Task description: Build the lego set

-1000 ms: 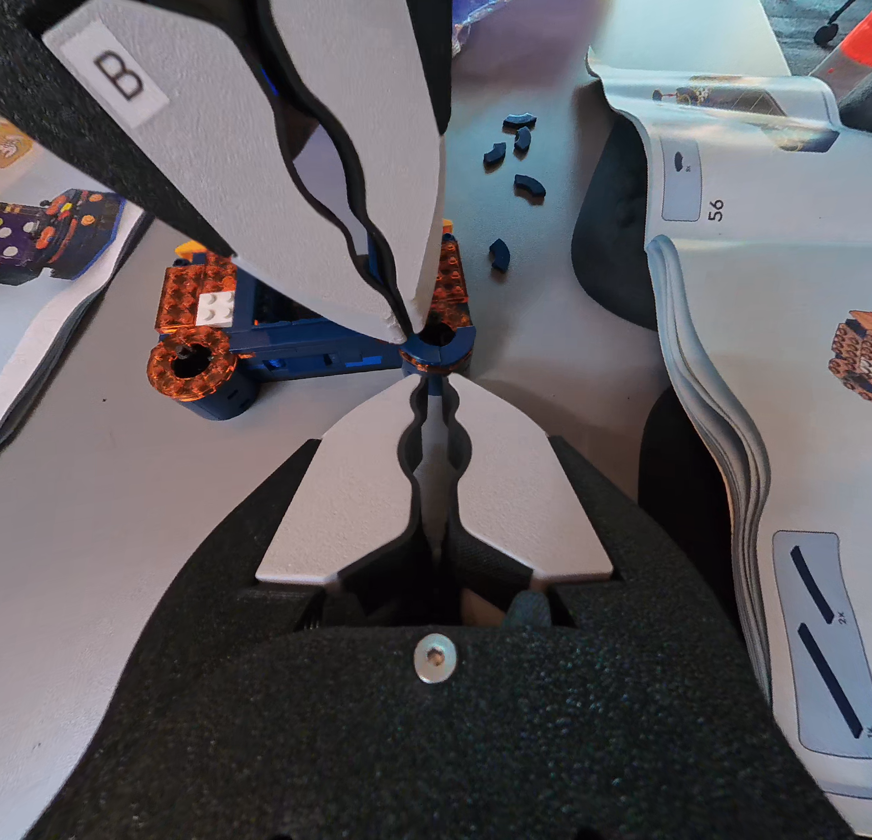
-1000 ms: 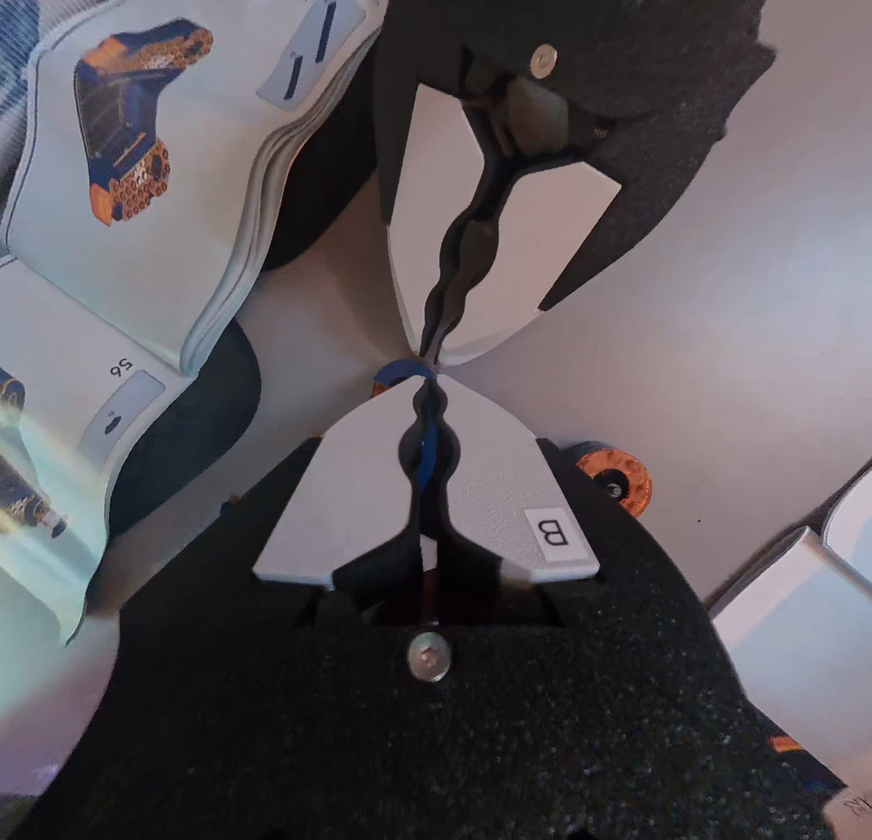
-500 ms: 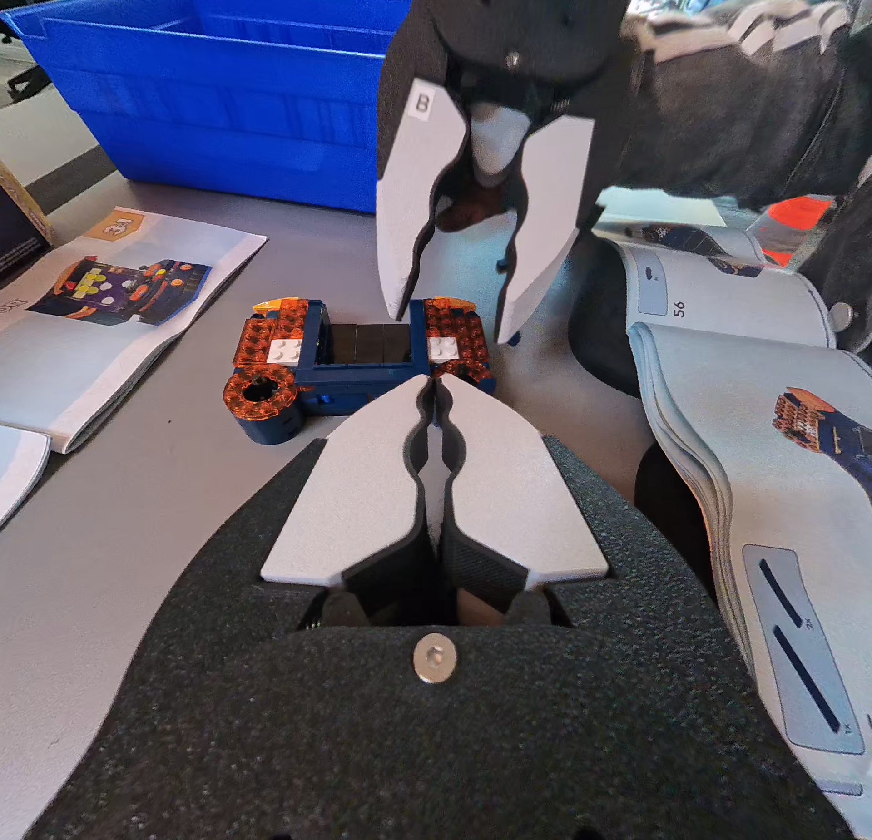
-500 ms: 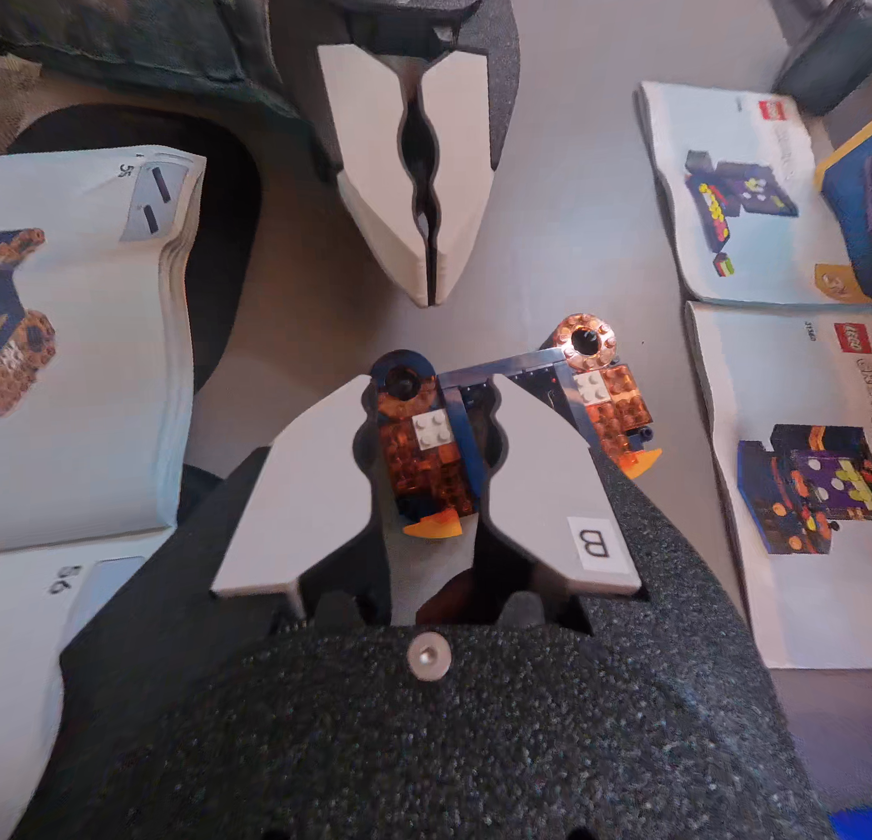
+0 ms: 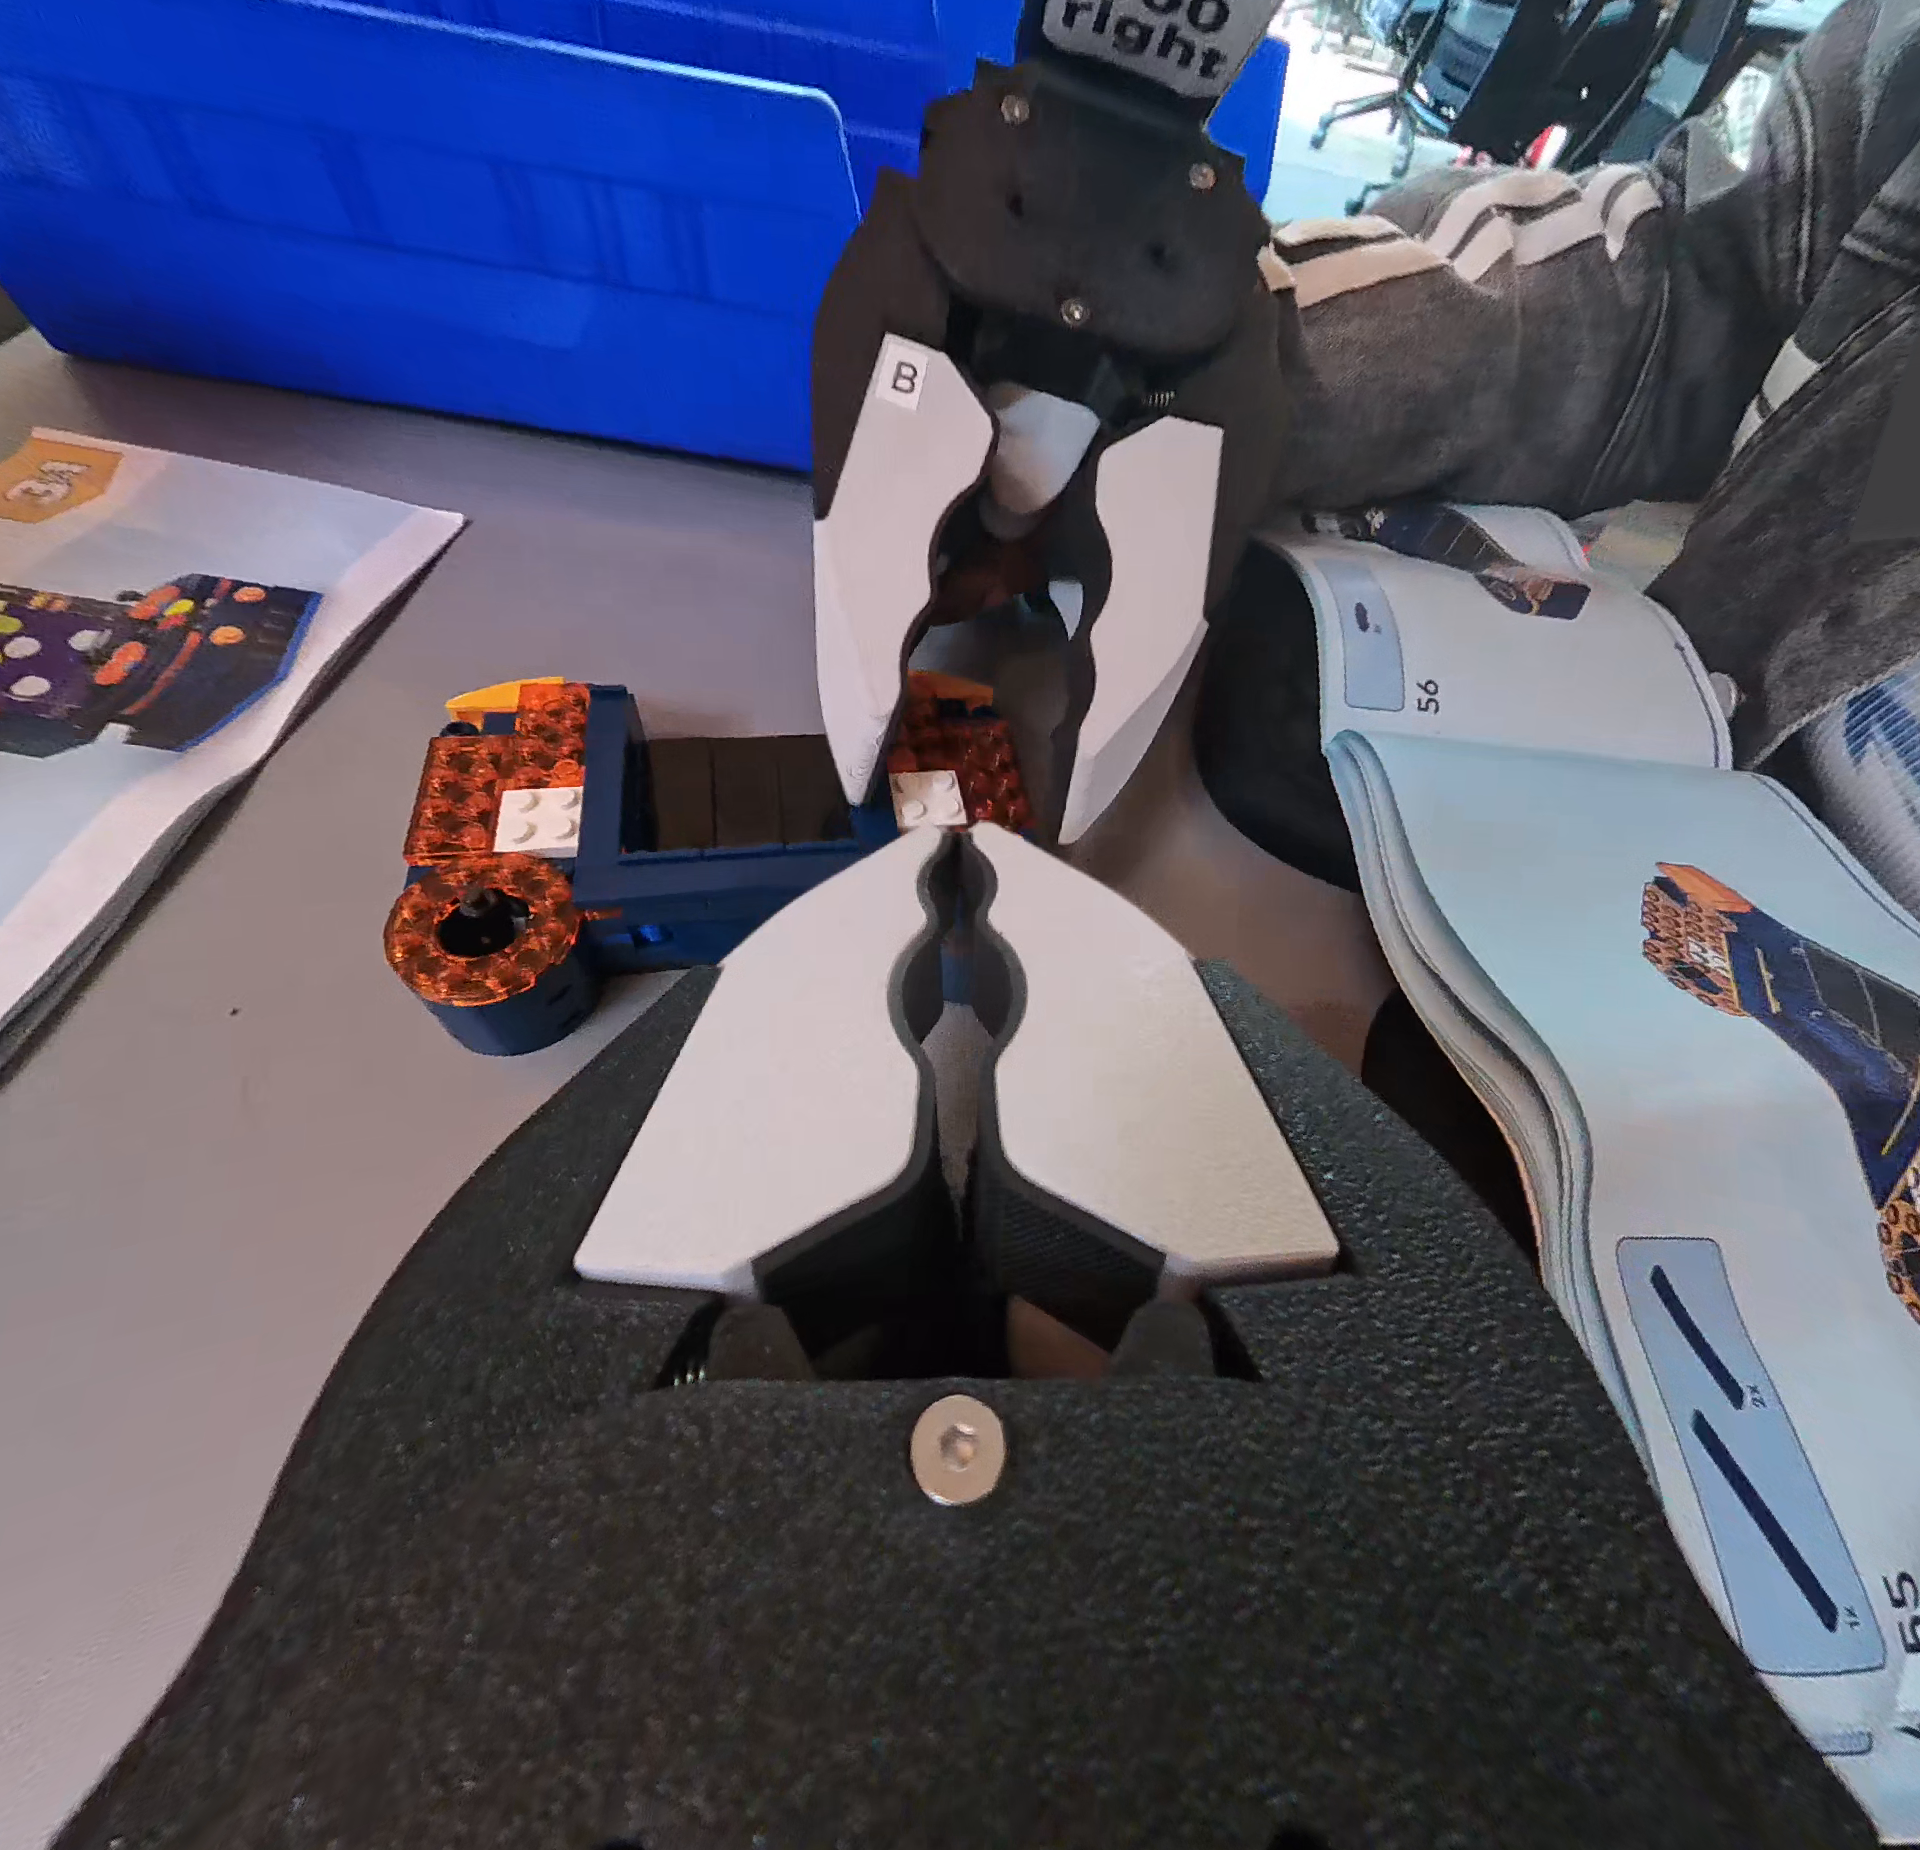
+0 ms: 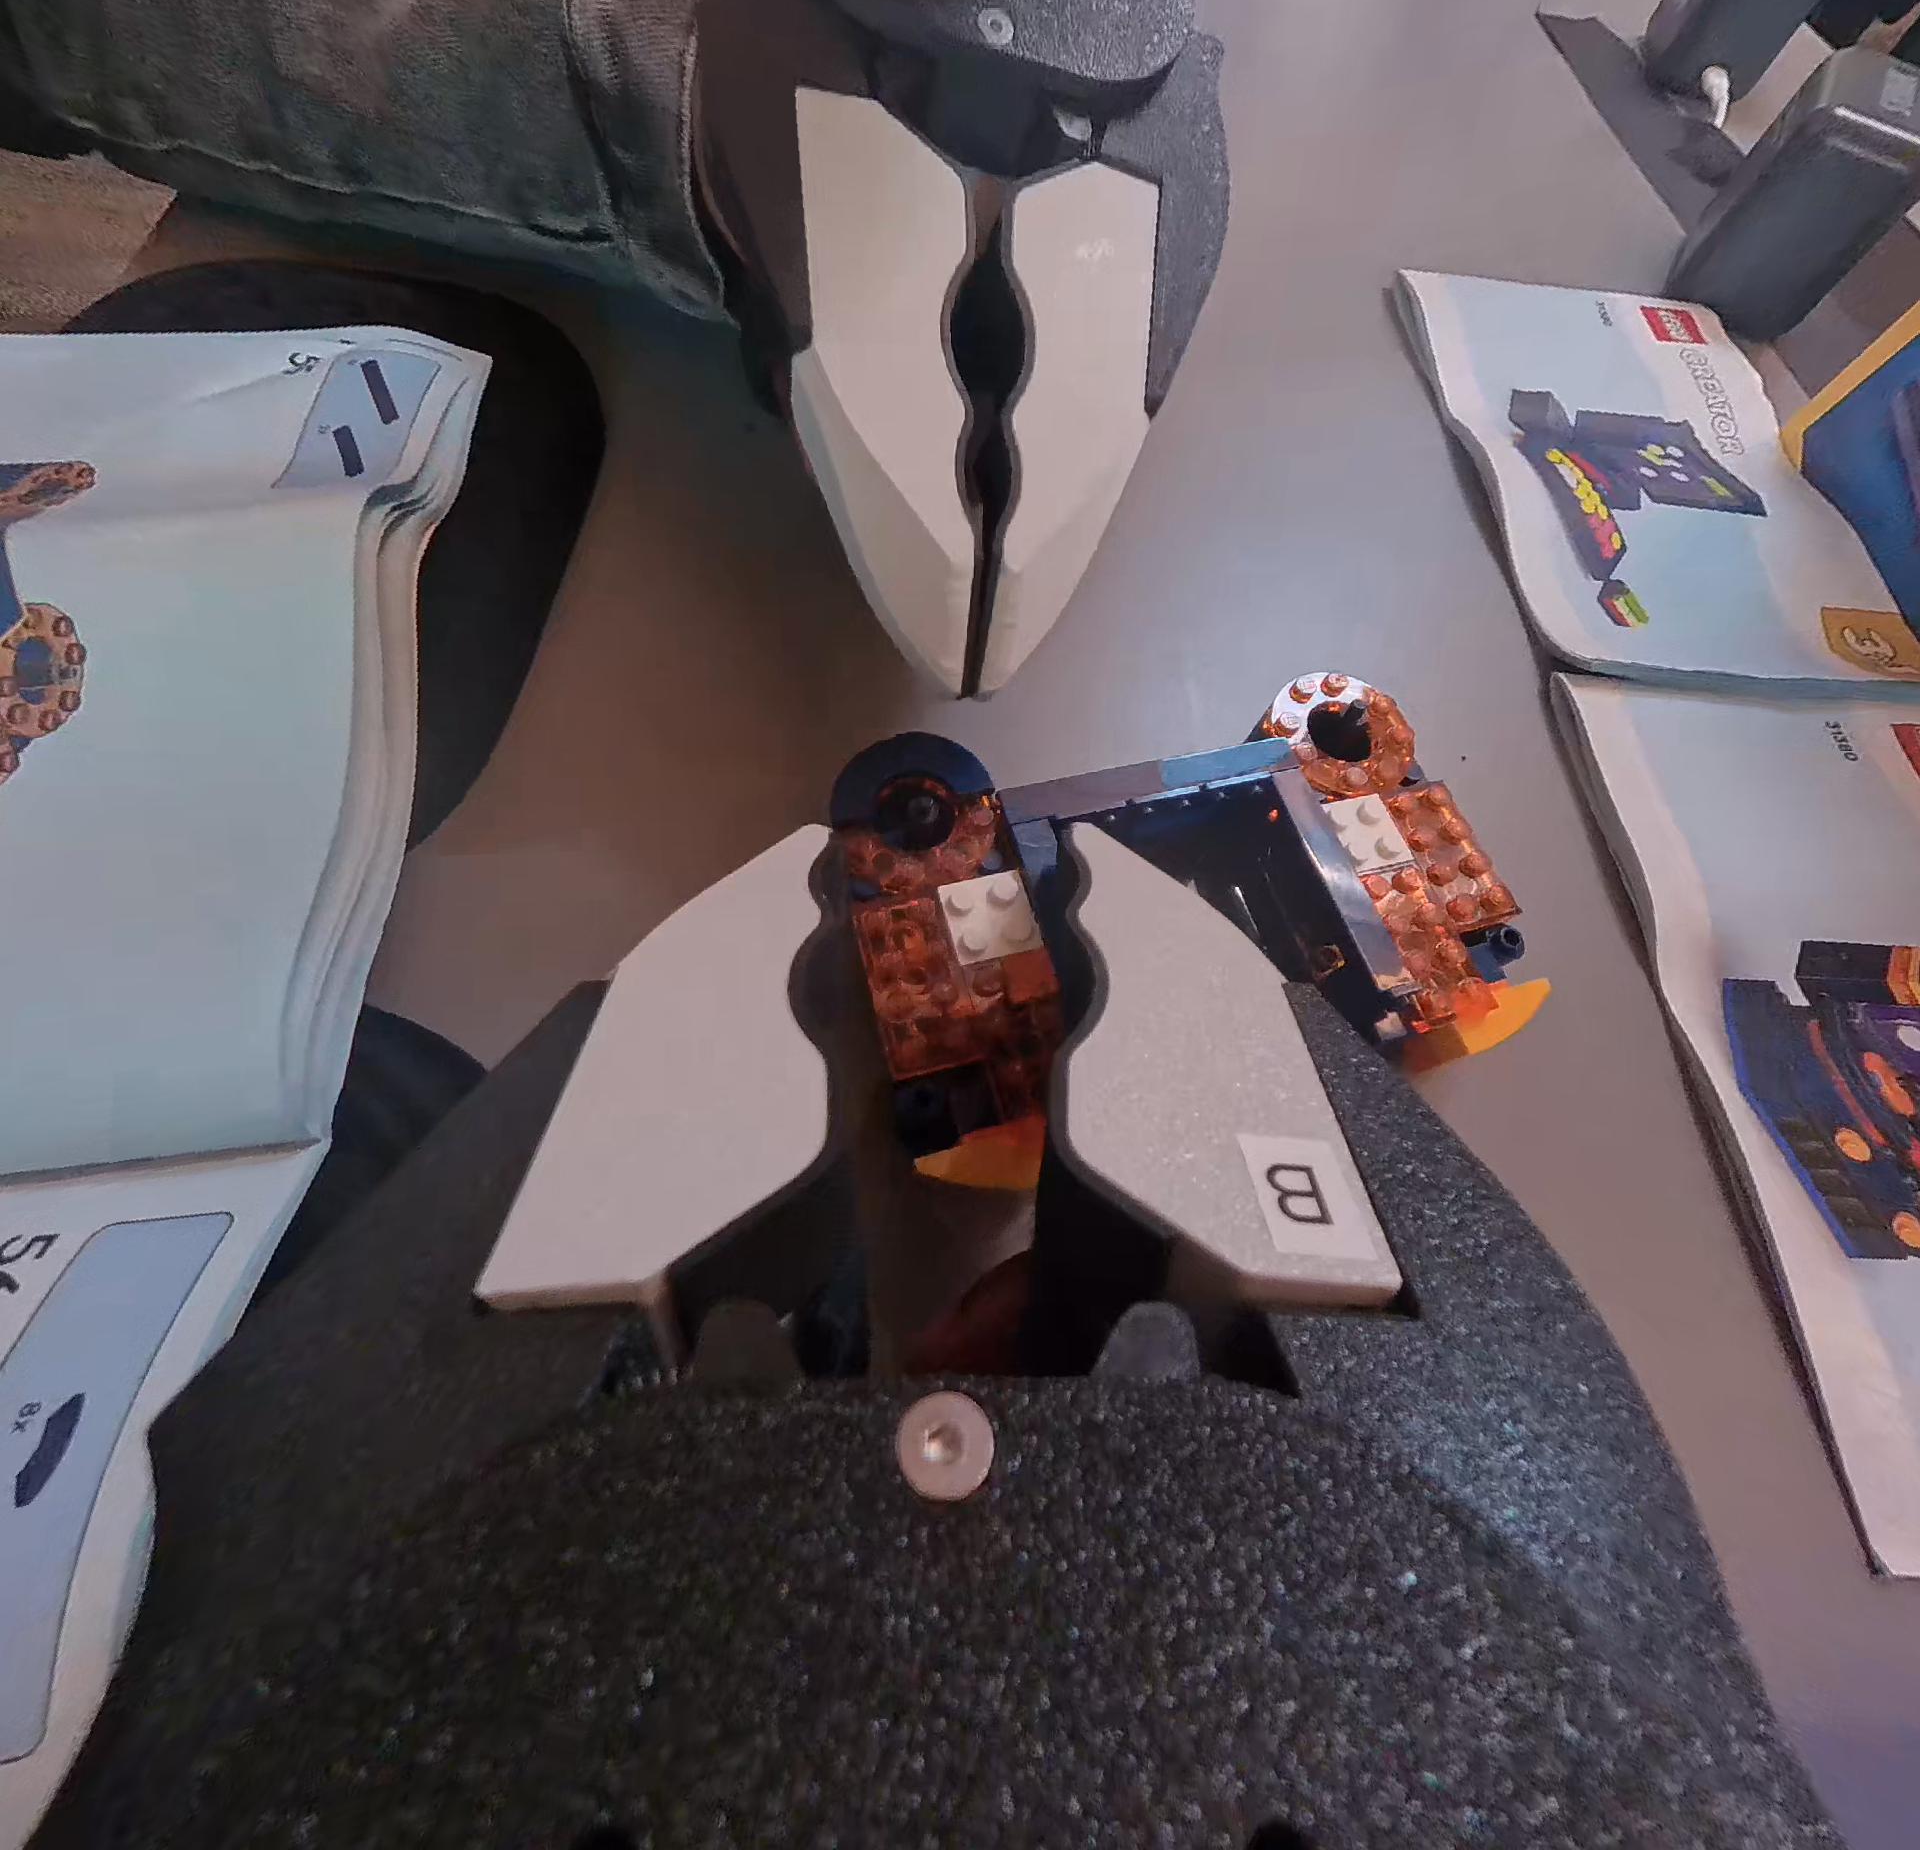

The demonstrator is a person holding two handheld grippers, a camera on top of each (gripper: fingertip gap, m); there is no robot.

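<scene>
The lego model [image 5: 623, 813] is a dark blue U-shaped frame with clear orange plates, white square pieces and round orange ends; it lies on the grey table [image 5: 208, 1177]. My left gripper [image 5: 956, 836] is shut and empty, its tip just short of the model's right arm. My right gripper [image 5: 966, 813] comes in from the far side, open, with a finger on each side of that arm. In the right wrist view the arm [image 6: 956, 927] sits between the fingers of my right gripper [image 6: 948, 839], and its round end has a dark blue rim. The left gripper [image 6: 971, 683] faces it, shut.
Blue bins [image 5: 416, 242] stand along the table's far edge. An open instruction book [image 5: 1558, 865] lies to the right, also showing in the right wrist view [image 6: 187, 709]. Smaller booklets [image 5: 156, 637] [image 6: 1610, 470] lie on the other side. A person's sleeve [image 5: 1558, 346] rests behind the right gripper. The grippers are tip to tip, or close to it.
A second ago both grippers met tip to tip at the model's round end, the right one shut on a blue piece. The right gripper has opened, and both have drawn back.
</scene>
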